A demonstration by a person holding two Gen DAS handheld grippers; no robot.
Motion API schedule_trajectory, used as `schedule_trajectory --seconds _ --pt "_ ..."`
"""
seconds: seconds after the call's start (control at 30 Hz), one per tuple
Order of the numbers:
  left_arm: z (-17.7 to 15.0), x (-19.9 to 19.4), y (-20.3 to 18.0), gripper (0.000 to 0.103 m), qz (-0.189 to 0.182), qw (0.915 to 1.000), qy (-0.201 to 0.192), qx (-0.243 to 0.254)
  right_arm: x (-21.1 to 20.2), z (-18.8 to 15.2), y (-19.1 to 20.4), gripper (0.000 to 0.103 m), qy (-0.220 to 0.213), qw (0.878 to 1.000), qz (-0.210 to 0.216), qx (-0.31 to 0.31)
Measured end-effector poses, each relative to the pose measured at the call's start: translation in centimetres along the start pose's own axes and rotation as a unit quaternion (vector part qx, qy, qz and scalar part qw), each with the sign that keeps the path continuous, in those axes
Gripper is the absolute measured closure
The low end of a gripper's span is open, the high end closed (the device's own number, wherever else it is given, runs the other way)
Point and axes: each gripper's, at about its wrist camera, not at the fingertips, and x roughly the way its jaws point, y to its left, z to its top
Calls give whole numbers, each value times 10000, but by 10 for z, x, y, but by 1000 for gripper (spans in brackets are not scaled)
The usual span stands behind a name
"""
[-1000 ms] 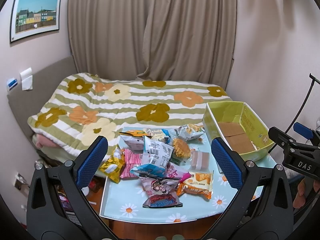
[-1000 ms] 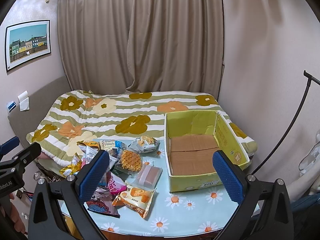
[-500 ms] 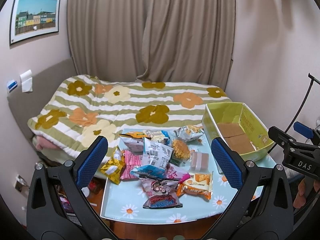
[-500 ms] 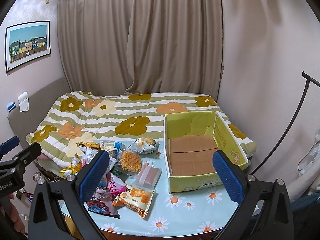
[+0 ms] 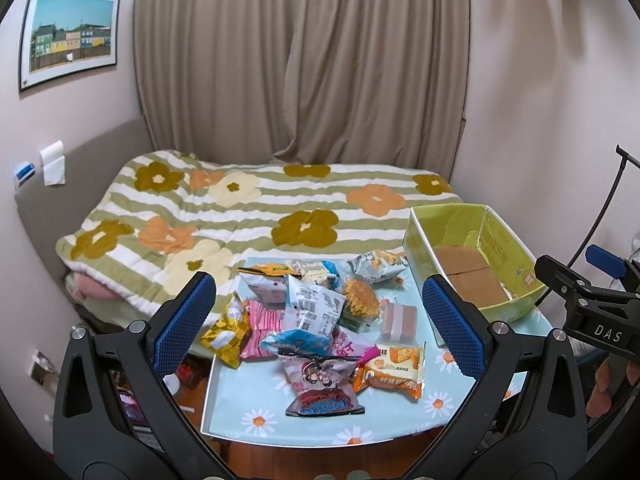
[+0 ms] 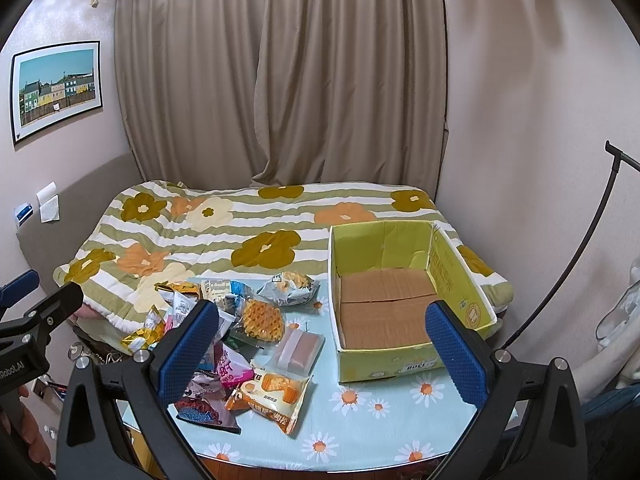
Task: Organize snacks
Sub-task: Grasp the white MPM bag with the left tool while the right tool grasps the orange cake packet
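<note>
A heap of snack packets (image 5: 316,320) lies on the left half of a small table with a daisy-print cloth (image 5: 248,408); the heap also shows in the right wrist view (image 6: 240,328). An empty yellow-green cardboard box (image 6: 400,304) stands on the table's right side, also seen in the left wrist view (image 5: 472,264). My left gripper (image 5: 320,336) is open and empty, held above the table's near edge before the heap. My right gripper (image 6: 320,352) is open and empty, held above the near edge between heap and box.
A bed with a flower-striped quilt (image 5: 240,208) runs behind the table up to a brown curtain (image 5: 304,60). Walls close in on both sides. A black stand pole (image 6: 580,248) leans at the right. An orange packet (image 6: 272,392) lies nearest the front.
Both grippers have drifted very slightly; the scene sits a touch lower in both views. Nothing was taken hold of or moved on the table.
</note>
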Motion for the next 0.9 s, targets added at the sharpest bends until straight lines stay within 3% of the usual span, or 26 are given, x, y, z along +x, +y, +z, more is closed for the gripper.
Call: schedule_trajectory --seconds 0.47,0.67,0.9 --pt "-3 2 1 0 47 9999 112 89 -1 0 2 0 -35 10000 50 -66" --pt "3 22 16 0 119 9979 551 308 16 3 9 0 25 9986 270 -454" --pt "-15 84 29 0 -313 9911 1261 286 61 -33 30 0 589 9902 577 -1128"
